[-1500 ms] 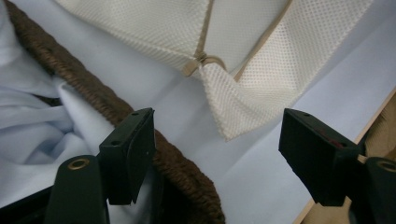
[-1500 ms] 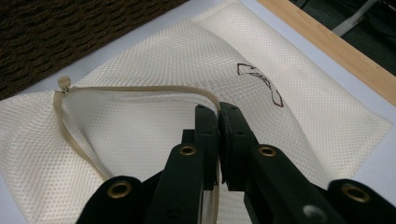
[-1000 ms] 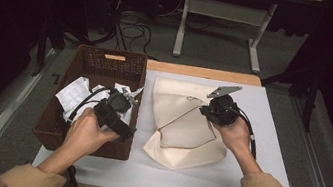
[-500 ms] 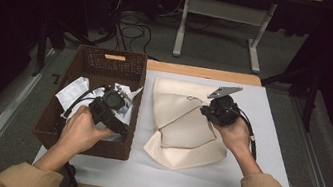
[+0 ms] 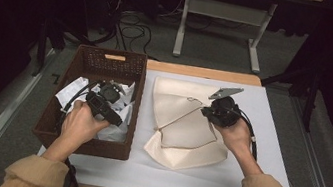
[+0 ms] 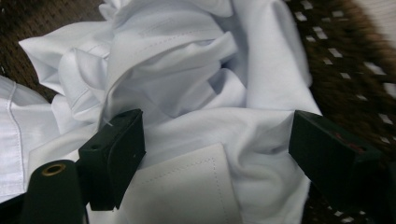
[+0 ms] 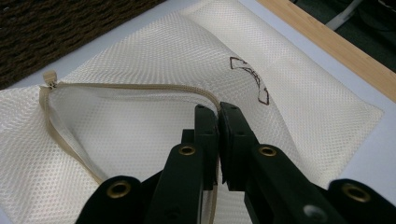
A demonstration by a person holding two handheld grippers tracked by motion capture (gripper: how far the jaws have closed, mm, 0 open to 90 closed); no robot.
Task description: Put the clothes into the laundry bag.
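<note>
While clamped by right claw (image 7: 218, 108), mesh bag (image 5: 184, 127) lengthwise away from person; left claw (image 6: 215, 140) apart over shirt (image 6: 187, 70).

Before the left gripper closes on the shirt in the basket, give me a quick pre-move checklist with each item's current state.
1. Left gripper jaws open: ok.
2. White shirt between the jaws: ok.
3. Pads pressing on cloth: not ok, not yet.
4. Right gripper shut on the mesh bag at its zipper edge: ok.
5. Bag mouth open: ok.
6. Shirt free of the basket weave: cannot tell.
</note>
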